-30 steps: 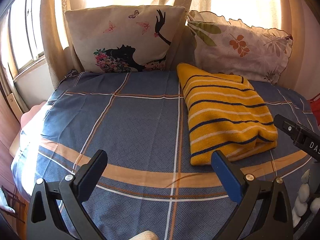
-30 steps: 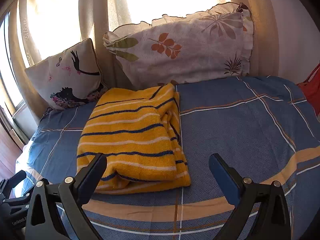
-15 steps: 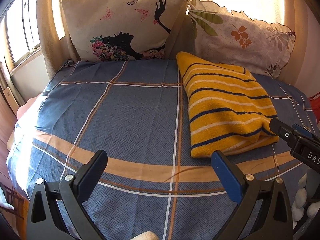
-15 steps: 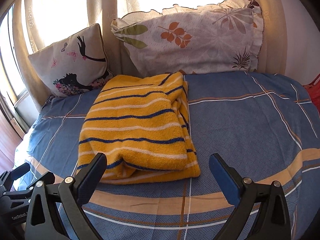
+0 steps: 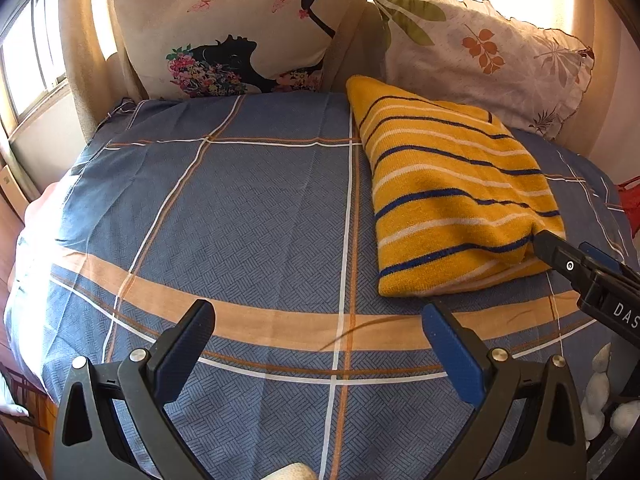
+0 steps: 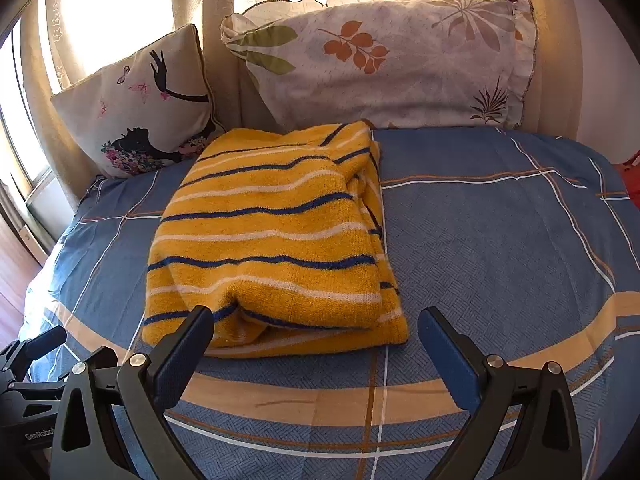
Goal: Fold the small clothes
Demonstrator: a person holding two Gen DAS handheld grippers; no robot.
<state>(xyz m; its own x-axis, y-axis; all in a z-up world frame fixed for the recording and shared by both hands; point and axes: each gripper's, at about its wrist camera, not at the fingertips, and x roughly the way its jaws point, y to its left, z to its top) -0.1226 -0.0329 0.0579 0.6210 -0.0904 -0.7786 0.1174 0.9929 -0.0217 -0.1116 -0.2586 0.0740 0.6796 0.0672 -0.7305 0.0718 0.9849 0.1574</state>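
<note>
A folded yellow striped sweater [image 6: 272, 240] lies on the plaid bed [image 5: 248, 216], with both the left tongs [image 5: 318, 324] and right tongs [image 6: 316, 330] spread wide, holding nothing.

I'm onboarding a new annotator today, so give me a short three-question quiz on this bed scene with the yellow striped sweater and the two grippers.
1. True or false: the yellow striped sweater lies spread out flat in a single layer.
2. Which gripper is nearer the sweater? A) left gripper B) right gripper
3. Fill in: both grippers' jaws are ____.

Key:
1. False; it is folded into a thick bundle on the blue plaid bedsheet.
2. B; one finger reaches the sweater's near edge, while the left gripper hovers over bare sheet.
3. Open.
</note>
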